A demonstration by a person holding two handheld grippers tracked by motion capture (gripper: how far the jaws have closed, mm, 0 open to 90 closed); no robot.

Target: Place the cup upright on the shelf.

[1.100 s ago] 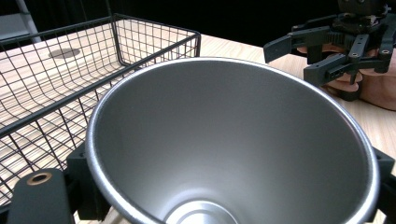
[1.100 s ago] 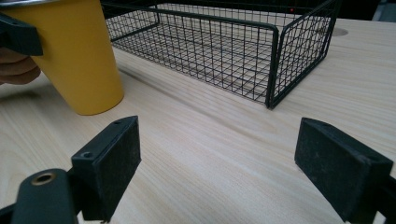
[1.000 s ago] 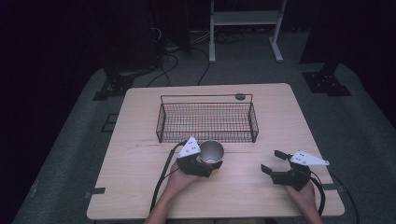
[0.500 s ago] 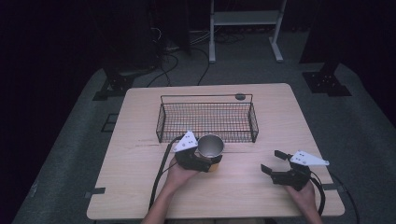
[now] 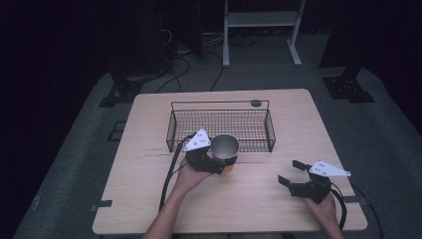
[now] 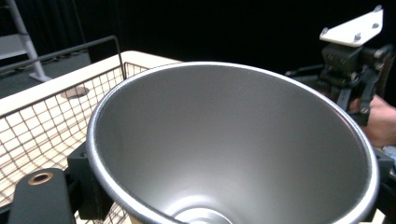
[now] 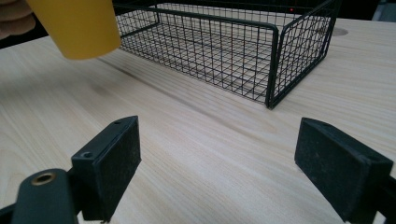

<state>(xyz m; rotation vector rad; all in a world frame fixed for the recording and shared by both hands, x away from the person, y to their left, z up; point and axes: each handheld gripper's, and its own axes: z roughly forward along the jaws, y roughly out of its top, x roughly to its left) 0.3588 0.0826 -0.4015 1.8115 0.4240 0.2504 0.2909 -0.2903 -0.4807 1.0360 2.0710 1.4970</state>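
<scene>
From the high view, the left tongs (image 5: 219,164) clamp a cup (image 5: 225,148) held just off the surface (image 5: 149,199), at the near wall of the wire basket (image 5: 221,124); the right tongs (image 5: 292,174) rest apart, gaping and empty. The left gripper view looks into its smooth metal bowl (image 6: 233,149), probably light, rigid and slippery. The right gripper view shows its yellow outside (image 7: 77,25): the sidewall below the rim looks the safest hold.

No text, label, brand, number or sign can be read on the cup (image 5: 225,147), the wire basket (image 5: 221,124), the bench (image 5: 249,199) or either gripper's grey plate.
</scene>
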